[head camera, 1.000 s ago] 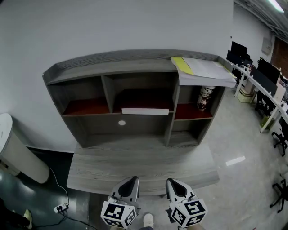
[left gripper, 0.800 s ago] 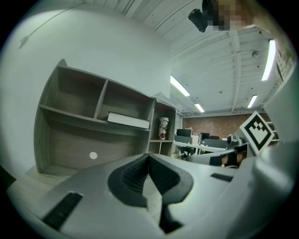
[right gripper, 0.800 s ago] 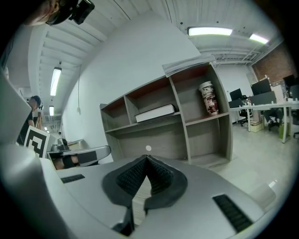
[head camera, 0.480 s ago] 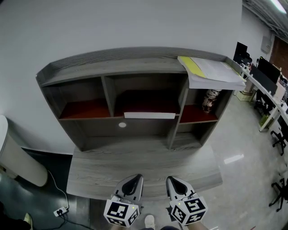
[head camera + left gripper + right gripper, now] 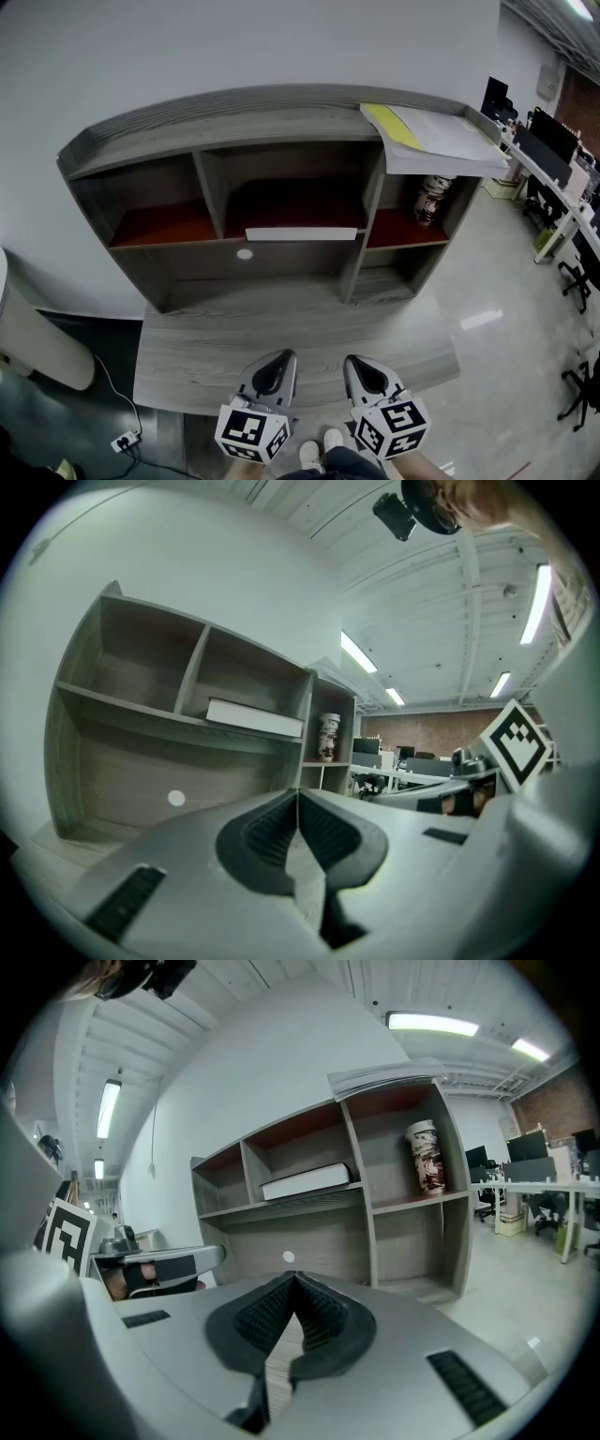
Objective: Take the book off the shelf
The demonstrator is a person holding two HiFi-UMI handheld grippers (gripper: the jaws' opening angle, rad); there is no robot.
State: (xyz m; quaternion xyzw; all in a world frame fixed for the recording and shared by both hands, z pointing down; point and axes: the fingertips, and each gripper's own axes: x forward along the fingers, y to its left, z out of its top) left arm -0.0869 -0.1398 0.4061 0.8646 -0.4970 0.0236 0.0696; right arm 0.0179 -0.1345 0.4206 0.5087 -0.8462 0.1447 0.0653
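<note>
While I hold them side by side at the counter's (image 5: 216, 352) near edge, the left gripper (image 5: 277, 360) and right gripper (image 5: 360, 364) are both pressed together, empty. Beyond, the book (image 5: 300, 233) lies flat in the shelf's (image 5: 122, 155) middle compartment.

Matt wood-grain shelf (image 5: 234, 111), glossy smooth floor (image 5: 487, 281), paper stack (image 5: 441, 141)

Grey left gripper (image 5: 279, 359) and right gripper (image 5: 353, 362), black ribbed pads (image 5: 267, 832); white marker cubes (image 5: 249, 433), black squares; white shoes (image 5: 309, 457)
</note>
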